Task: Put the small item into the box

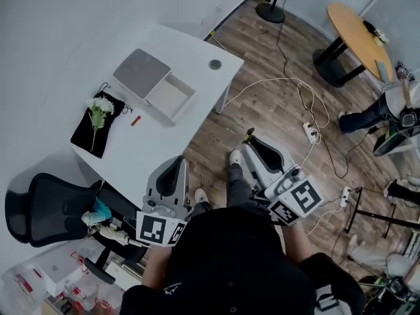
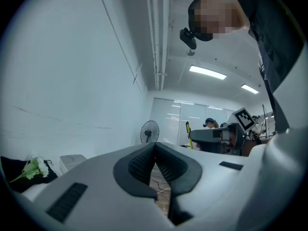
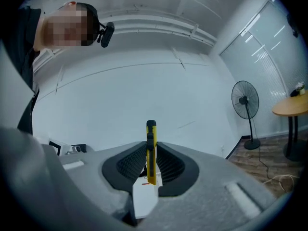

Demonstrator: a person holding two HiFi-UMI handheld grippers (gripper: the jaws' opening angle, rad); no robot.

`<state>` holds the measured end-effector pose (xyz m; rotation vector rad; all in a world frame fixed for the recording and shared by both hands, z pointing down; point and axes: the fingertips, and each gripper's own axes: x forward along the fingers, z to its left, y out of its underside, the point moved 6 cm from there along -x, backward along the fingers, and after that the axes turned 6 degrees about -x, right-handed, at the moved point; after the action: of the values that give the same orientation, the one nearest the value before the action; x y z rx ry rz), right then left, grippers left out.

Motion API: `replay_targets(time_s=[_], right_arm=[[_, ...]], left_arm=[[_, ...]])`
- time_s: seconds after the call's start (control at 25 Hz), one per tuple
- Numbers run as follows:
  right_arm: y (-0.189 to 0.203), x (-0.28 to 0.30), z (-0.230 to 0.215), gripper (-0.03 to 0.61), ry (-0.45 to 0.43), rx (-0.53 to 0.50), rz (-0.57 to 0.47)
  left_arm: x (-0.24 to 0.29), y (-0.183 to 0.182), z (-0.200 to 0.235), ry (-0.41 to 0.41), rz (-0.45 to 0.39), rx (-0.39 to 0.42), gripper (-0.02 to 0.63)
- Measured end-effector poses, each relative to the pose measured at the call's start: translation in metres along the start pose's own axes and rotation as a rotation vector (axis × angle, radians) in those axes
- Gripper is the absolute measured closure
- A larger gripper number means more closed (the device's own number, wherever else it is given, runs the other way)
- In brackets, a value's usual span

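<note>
Pinching a slim yellow-and-black plastic cutter (image 3: 151, 137) upright between right gripper (image 3: 150, 163) jaws; holding left gripper (image 2: 155, 151) jaws pressed together, empty. Risking dropping it mid-carry: open grey-lidded box (image 1: 169, 96) sitting well beyond the jaws.

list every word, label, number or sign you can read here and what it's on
No text here can be read.
Black-and-white square markers on the left cube and the right cube: patterns, no letters.
Small white logo on the person's black top: too small to read.
Yellow utility knife: no legible print.
</note>
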<state>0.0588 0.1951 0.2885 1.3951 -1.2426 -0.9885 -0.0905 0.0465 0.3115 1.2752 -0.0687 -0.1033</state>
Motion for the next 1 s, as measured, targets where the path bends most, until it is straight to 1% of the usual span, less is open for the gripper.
replay_targets(time_s=[0.2, 0.44, 0.6, 0.76, 0.88, 1.0], right_arm=[[-0.007, 0.044, -0.045, 0.514, -0.081, 0.017, 0.018], [-0.024, 0.074, -0.095, 0.514, -0.17, 0.024, 0.024], [-0.028, 0.087, -0.12, 0.514, -0.239, 0.037, 0.036], [-0.03, 0.102, -0.143, 0.514, -0.299, 0.079, 0.048], [-0.03, 0.113, -0.155, 0.514, -0.369, 0.107, 0.065], [-0.029, 0.125, -0.163, 0.514, -0.445, 0.108, 0.093]], left_arm=[[0.044, -0.002, 0.014, -0.068, -0.003, 0.001, 0.609], [0.09, -0.015, 0.014, -0.145, -0.028, 0.02, 0.609], [0.108, -0.017, 0.009, -0.212, -0.035, 0.032, 0.609], [0.121, -0.02, 0.005, -0.288, -0.042, 0.048, 0.609], [0.128, -0.022, 0.002, -0.358, -0.054, 0.052, 0.609], [0.134, -0.024, -0.002, -0.42, -0.075, 0.058, 0.609]])
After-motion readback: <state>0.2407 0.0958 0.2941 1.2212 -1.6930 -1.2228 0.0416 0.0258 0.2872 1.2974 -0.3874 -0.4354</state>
